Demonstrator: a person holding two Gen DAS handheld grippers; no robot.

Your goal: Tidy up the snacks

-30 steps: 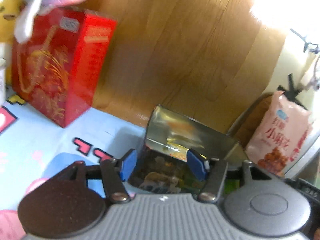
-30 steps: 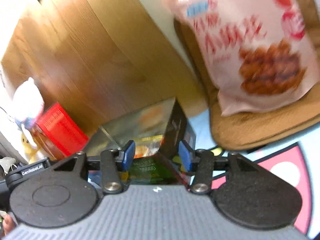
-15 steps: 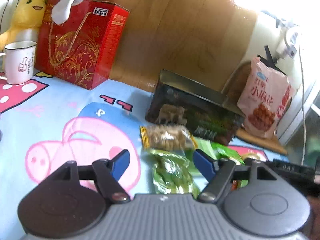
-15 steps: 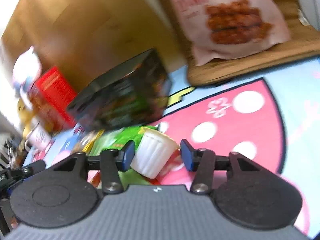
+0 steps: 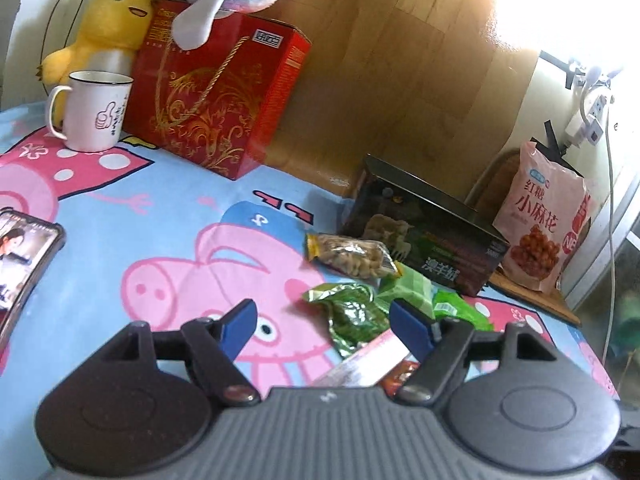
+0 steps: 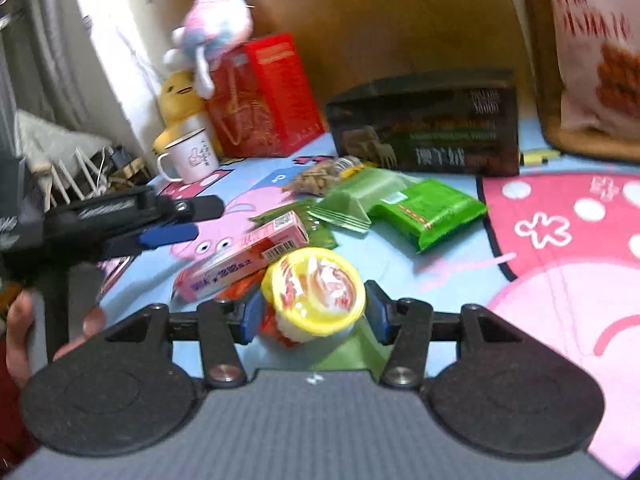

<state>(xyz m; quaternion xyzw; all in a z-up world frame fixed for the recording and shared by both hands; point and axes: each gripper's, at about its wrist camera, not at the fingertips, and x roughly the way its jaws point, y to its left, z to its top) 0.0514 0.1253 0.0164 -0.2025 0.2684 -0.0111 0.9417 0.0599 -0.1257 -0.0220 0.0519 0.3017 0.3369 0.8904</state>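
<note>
- A second ago both grippers hung at the dark box [image 5: 424,236]; they now sit nearer, over spilled snacks.
- Left gripper [image 5: 324,326]: jaws wide, just opening, empty.
- Right gripper [image 6: 314,316]: jaws part-open, just opening, bracketing a yellow-lidded cup [image 6: 316,288].
- Far-right pink bag [image 5: 540,220] reads "小麻花".

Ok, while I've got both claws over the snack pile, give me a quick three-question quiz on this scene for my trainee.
1. True or false: the mug stands next to the red gift box.
2. What sits between the jaws of the right claw? A) a yellow-lidded cup B) a peanut packet C) a phone
3. What colour is the long carton lying just left of that cup?

Key: 1 true; 2 A; 3 pink.
</note>
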